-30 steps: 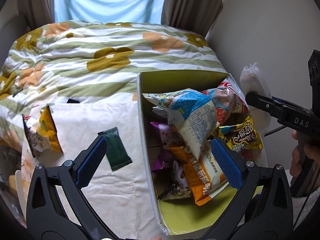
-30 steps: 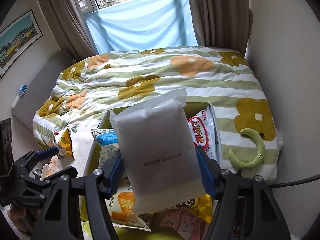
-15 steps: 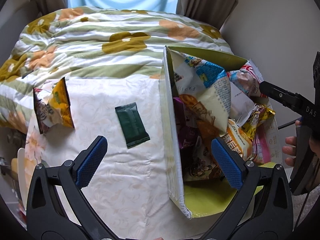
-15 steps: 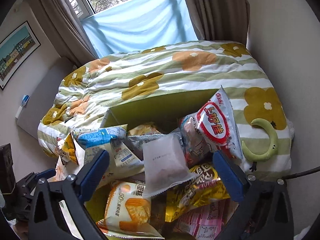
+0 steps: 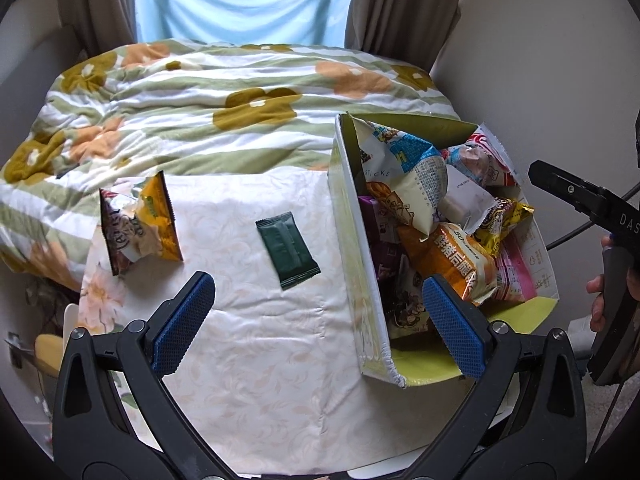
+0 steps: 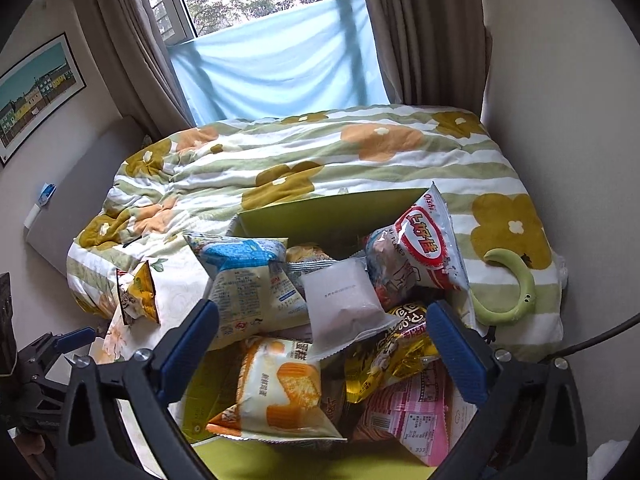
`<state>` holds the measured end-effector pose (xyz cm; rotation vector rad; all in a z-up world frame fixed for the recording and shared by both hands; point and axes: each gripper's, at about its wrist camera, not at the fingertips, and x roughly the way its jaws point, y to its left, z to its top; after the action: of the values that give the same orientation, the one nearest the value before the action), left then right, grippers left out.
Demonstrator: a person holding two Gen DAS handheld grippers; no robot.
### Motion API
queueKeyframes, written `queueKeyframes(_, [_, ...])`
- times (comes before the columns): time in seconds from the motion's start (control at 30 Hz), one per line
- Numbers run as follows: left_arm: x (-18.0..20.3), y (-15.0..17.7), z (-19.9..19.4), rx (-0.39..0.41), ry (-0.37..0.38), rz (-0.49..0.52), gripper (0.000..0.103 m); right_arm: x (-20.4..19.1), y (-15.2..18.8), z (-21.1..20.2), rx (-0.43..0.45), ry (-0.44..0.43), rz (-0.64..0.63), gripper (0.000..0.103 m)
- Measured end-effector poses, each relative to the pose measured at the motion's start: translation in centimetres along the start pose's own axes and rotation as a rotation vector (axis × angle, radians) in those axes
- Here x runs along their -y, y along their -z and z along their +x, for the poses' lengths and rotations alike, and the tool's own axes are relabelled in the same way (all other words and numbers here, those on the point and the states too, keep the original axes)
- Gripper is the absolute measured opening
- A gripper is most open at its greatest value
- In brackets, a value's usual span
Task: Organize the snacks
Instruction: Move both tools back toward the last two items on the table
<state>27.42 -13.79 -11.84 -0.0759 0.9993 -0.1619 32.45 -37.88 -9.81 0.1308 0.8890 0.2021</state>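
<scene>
A green-lined box [image 5: 352,216] full of snack packets stands at the right of a white floral cloth [image 5: 248,340]; it also shows in the right wrist view [image 6: 332,212]. A dark green packet [image 5: 287,249] and a yellow-brown snack bag [image 5: 140,224] lie on the cloth, left of the box. My left gripper [image 5: 316,320] is open and empty, low over the cloth. My right gripper [image 6: 322,344] is open and empty above the box, over a white translucent packet [image 6: 344,300] lying on the pile; that packet also shows in the left wrist view [image 5: 464,196].
A bed with a green-striped flowered quilt [image 5: 224,108] lies behind the cloth and box. A green curved toy [image 6: 516,292] rests on the quilt right of the box. A wall [image 5: 540,60] is close on the right. The right gripper's body [image 5: 584,204] shows beside the box.
My right gripper opened and let go of the white translucent packet, which dropped onto the pile in the box. My left gripper moved left, away from the box, over the cloth.
</scene>
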Motion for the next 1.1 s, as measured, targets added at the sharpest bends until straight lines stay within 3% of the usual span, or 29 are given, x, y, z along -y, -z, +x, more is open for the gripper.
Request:
queueKeyframes(0.3, [-5.8, 2.0, -6.1, 0.072, -0.009, 0.034, 0.102, -7.7, 2.3, -5.3, 0.08, 0.058, -0.027, 0.103])
queueKeyframes(0.57, [-13.2, 5.0, -9.5, 0.08, -0.025, 0.032, 0.102, -15.4, 6.3, -6.6, 0.091, 0.072, -0.012, 0.103])
queueKeyframes(0.87, [-20.1, 6.5, -10.0, 0.06, -0.017, 0.02, 0.102, -21.9, 9.4, -4.6, 0.072, 0.096, -0.016, 0.103])
queueKeyframes(1.1, [-23.4, 4.8, -5.8, 0.005, 0.012, -0.017, 0.102, -24.3, 10.0, 1.0, -0.008, 0.082, -0.034, 0.103])
